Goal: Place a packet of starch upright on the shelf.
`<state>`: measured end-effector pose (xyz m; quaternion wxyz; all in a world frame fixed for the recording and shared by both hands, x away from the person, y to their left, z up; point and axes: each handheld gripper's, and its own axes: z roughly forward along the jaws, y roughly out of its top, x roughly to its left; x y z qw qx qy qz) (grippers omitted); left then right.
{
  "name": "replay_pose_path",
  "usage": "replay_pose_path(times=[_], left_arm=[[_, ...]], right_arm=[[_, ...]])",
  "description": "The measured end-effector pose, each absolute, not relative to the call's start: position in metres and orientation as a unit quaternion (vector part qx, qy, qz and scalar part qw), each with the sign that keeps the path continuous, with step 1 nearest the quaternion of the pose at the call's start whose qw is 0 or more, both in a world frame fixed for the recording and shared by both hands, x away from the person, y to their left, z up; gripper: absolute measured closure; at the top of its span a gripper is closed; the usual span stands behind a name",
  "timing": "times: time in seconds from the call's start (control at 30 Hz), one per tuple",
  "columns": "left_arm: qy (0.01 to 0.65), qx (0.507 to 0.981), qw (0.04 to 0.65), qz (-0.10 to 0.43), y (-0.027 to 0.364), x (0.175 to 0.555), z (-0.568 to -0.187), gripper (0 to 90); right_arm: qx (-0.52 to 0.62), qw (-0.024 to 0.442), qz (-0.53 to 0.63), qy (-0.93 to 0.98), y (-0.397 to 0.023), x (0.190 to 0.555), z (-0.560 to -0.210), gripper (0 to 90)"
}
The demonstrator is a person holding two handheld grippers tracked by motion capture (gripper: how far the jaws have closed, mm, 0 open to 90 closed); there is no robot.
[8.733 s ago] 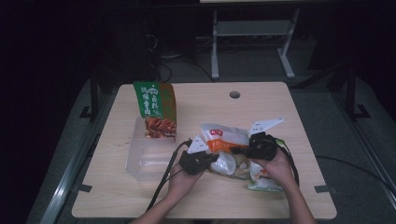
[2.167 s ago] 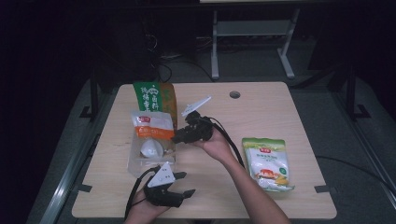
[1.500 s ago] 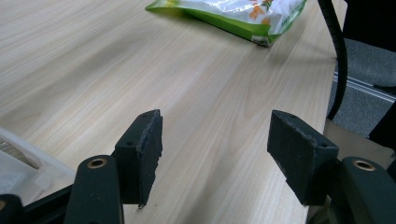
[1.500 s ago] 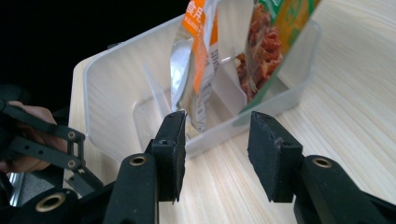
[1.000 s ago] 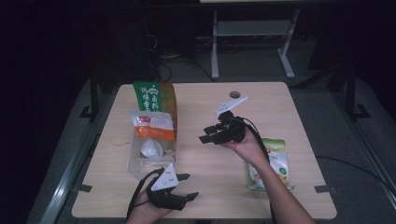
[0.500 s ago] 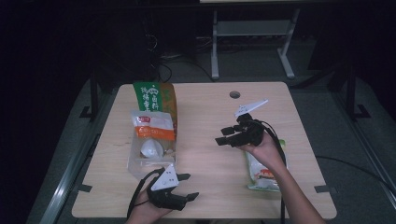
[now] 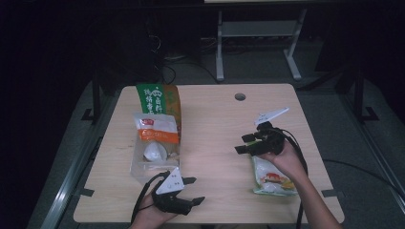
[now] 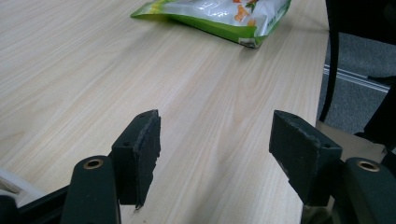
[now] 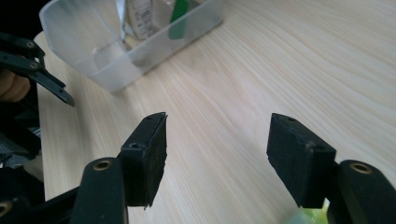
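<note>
A clear plastic bin (image 7: 138, 168) stands on the left of the table. In it are a tall green and orange bag (image 7: 157, 98) and a white and orange snack bag (image 7: 156, 130). A white and green snack bag (image 7: 271, 177) lies flat at the right front, seen also as the snack bag (image 8: 219, 14). My right gripper (image 7: 240, 144) hovers open just left of that bag's far end, its jaws pointing left toward the bin (image 9: 126, 42). Open too, my left gripper (image 7: 195, 190) rests at the front edge, near the bin's front corner. Both the left gripper (image 8: 215, 140) and the right gripper (image 9: 215, 144) hold nothing.
The wooden table (image 7: 215, 124) has a round cable hole (image 7: 240, 97) near its far edge. A metal stand (image 7: 258, 33) and cables sit on the floor beyond. The left gripper (image 9: 28, 60) shows at the right gripper view's left edge.
The white and orange bag went from the table's middle into the bin. Since then my right gripper has swung rightward, empty, to the green bag. My left gripper drew back to the front edge.
</note>
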<state>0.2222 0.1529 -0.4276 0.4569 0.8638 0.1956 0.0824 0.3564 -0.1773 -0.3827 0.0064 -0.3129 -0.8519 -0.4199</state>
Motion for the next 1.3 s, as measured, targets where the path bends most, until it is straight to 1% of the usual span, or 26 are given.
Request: replay_pose_path(times=[0.17, 0.4, 0.73, 1.2, 1.3], left_arm=[[0.195, 0.864, 0.457, 0.082, 0.151, 0.222, -0.428, 33.8], [0.2, 0.864, 0.456, 0.077, 0.148, 0.222, -0.428, 33.7], [0.191, 0.869, 0.449, 0.081, 0.133, 0.224, -0.425, 33.7], [0.173, 0.875, 0.447, 0.072, 0.09, 0.239, -0.423, 33.0], [0.176, 0.872, 0.454, 0.054, 0.078, 0.244, -0.423, 33.0]], right_arm=[[-0.328, -0.003, -0.417, -0.848, -0.196, 0.35, -0.385, 35.2], [-0.35, -0.014, -0.41, -0.842, -0.223, 0.341, -0.39, 34.8], [-0.369, -0.024, -0.394, -0.841, -0.246, 0.336, -0.399, 34.9], [-0.421, -0.044, -0.353, -0.834, -0.284, 0.325, -0.419, 34.5], [-0.434, -0.046, -0.343, -0.832, -0.295, 0.322, -0.426, 34.5]])
